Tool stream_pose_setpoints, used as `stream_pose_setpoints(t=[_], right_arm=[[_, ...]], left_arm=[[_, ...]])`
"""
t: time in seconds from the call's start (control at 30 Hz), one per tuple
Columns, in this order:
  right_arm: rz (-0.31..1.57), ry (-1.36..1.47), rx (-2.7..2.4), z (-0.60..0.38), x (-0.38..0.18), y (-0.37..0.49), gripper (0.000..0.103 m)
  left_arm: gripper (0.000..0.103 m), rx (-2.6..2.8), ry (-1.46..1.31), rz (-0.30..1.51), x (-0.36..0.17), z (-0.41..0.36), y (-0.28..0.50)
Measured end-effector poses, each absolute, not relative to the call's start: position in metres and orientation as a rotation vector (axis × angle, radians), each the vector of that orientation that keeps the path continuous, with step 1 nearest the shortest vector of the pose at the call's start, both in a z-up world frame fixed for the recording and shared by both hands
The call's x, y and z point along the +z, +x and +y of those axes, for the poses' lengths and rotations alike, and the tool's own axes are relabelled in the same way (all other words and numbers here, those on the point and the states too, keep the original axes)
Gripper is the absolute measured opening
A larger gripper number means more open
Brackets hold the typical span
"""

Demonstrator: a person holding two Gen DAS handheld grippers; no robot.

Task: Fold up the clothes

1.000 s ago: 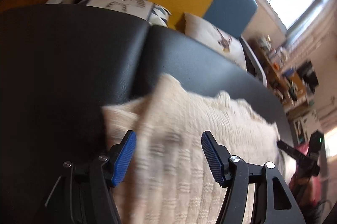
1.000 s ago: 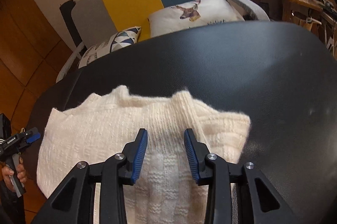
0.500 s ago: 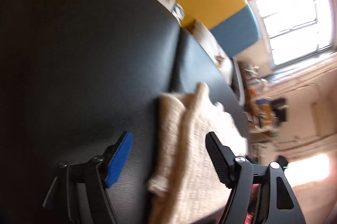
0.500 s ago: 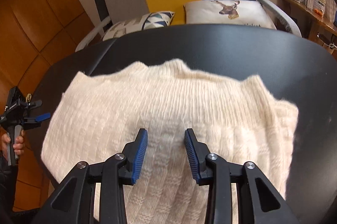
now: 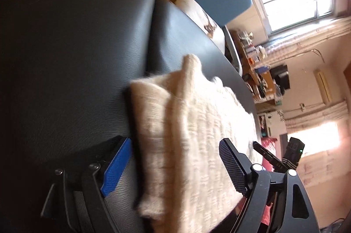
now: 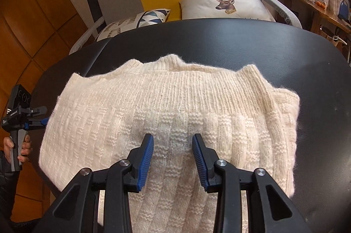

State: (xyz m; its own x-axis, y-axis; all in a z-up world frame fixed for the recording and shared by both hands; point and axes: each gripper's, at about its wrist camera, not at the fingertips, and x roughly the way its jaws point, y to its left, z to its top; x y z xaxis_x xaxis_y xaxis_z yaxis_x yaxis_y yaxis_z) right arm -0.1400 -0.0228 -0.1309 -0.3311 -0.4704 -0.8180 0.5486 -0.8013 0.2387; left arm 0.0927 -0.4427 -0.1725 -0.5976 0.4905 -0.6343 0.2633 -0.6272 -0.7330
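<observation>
Currently our cream sweater [image 6: 166,114] lies folded on the black padded table [image 6: 285,53]. Our left gripper [image 5: 173,169] has just been opening; its jaws straddle the sweater's edge, pads clear. Our right gripper [image 6: 172,158] hovers over the knit, jaws apart, gripping nothing.

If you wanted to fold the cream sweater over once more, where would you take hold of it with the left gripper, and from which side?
Probably at the sweater's thick folded edge on its left side, coming in from over the bare black table. There the layers stack and hang near the table's rim, so the left gripper, whose jaws have just been opening with that edge between them, could close on all layers together.
</observation>
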Motion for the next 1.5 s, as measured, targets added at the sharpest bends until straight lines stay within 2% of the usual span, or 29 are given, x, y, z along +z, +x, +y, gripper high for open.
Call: stream_pose_setpoints(t=[0.13, 0.33, 0.5, 0.57, 0.63, 0.67, 1.0, 1.1, 1.5], right_arm=[[0.103, 1.290, -2.160, -0.015, -0.130, -0.141, 0.037], [0.075, 1.310, -2.208, 0.005, -0.128, -0.147, 0.037], [0.062, 1.355, -2.224, 0.013, -0.136, -0.148, 0.037], [0.076, 1.360, -2.228, 0.012, -0.139, -0.146, 0.037], [0.095, 1.361, -2.229, 0.012, -0.139, -0.144, 0.037], [0.105, 1.362, -2.230, 0.012, -0.139, -0.142, 0.037], [0.108, 1.317, -2.239, 0.065, -0.114, -0.132, 0.037], [0.149, 1.265, -2.187, 0.081, -0.106, -0.123, 0.037], [0.285, 1.288, -2.004, 0.073, -0.148, -0.127, 0.035]], left_arm=[[0.082, 2.359, -1.382, -1.173, -0.173, -0.428, 0.076], [0.082, 2.329, -1.303, -1.193, -0.175, -0.431, 0.086], [0.081, 2.312, -1.249, -1.291, -0.177, -0.434, 0.089], [0.078, 2.340, -1.296, -1.244, -0.175, -0.427, 0.083], [0.040, 2.355, -1.343, -1.213, -0.176, -0.420, 0.080], [0.026, 2.334, -1.329, -1.268, -0.180, -0.421, 0.082], [0.020, 2.332, -1.037, -1.523, -0.168, -0.416, 0.113], [0.020, 2.327, -0.968, -1.530, -0.155, -0.408, 0.117], [0.019, 2.330, -0.936, -1.605, -0.120, -0.396, 0.121]])
